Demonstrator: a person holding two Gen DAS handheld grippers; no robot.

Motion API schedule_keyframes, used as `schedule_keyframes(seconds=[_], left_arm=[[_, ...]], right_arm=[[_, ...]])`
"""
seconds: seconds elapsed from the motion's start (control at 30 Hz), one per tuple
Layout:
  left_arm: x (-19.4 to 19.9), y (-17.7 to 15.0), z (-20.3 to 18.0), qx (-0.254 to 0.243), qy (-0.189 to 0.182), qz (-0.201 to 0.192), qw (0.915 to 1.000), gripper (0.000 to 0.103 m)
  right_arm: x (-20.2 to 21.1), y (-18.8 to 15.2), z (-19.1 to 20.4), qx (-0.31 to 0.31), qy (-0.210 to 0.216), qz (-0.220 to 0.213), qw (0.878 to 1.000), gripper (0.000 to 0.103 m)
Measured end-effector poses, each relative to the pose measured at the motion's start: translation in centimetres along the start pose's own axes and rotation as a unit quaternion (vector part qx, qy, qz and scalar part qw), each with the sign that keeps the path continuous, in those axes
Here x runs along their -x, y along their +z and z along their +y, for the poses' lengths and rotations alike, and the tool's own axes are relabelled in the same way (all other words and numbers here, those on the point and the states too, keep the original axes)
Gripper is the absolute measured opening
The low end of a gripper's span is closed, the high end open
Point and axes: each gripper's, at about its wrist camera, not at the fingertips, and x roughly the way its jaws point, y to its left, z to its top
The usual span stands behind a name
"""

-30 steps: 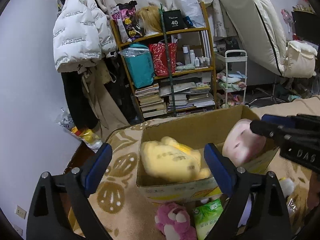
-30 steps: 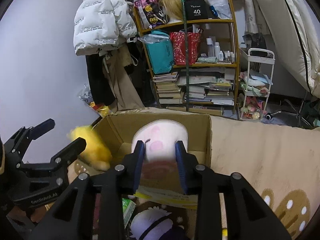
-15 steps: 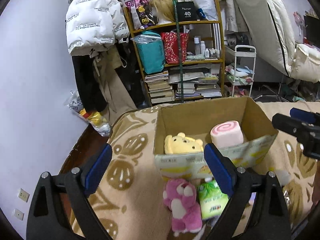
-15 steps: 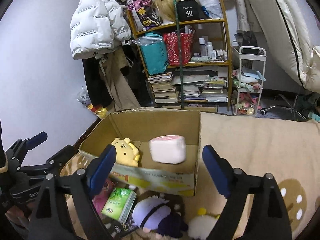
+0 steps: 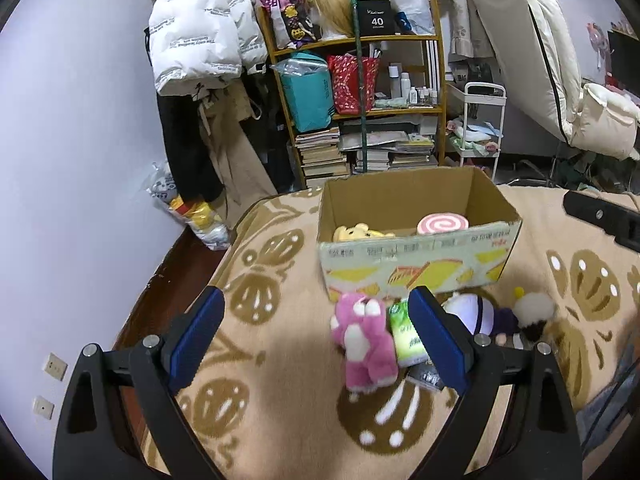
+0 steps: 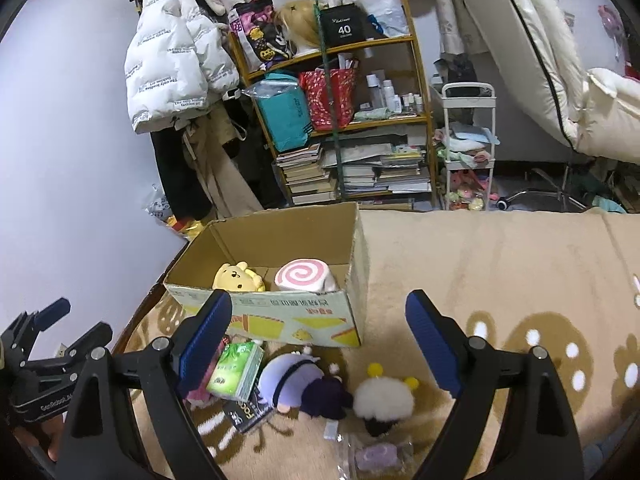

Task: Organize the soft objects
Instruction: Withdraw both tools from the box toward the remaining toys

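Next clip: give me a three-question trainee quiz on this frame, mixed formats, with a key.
1. True or false: the pink swirl roll plush lies inside the cardboard box.
2. Which toy shares the box with it? A) pink bear plush B) yellow plush C) white fluffy plush
3. Fill in: both the left gripper and the right gripper are ____ and hold nothing.

Key: 1 true; 2 B; 3 open.

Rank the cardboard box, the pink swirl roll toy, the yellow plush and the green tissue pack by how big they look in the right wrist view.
1. cardboard box, clearly largest.
2. pink swirl roll toy.
3. green tissue pack, close to the roll, but it lies nearer the camera, so that order is unsure.
4. yellow plush, partly hidden by the box wall.
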Motion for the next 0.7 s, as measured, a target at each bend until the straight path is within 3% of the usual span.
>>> schedule_keyframes(seconds=[0.37,0.7], left_arm=[[0.9,-1.9,-0.3,-0.014,0.015,0.006,0.9998,0.092],[-1.3,-2.2,-0.4,-0.011,0.011,0.031,0.9994,0.092]], right_arm=[[2.3,-2.1,0.3,0.014,-0.025,0.012,1.000,0.093],[0.2,-2.6,0.2,0.015,-0.033,0.038,0.999,0.093]])
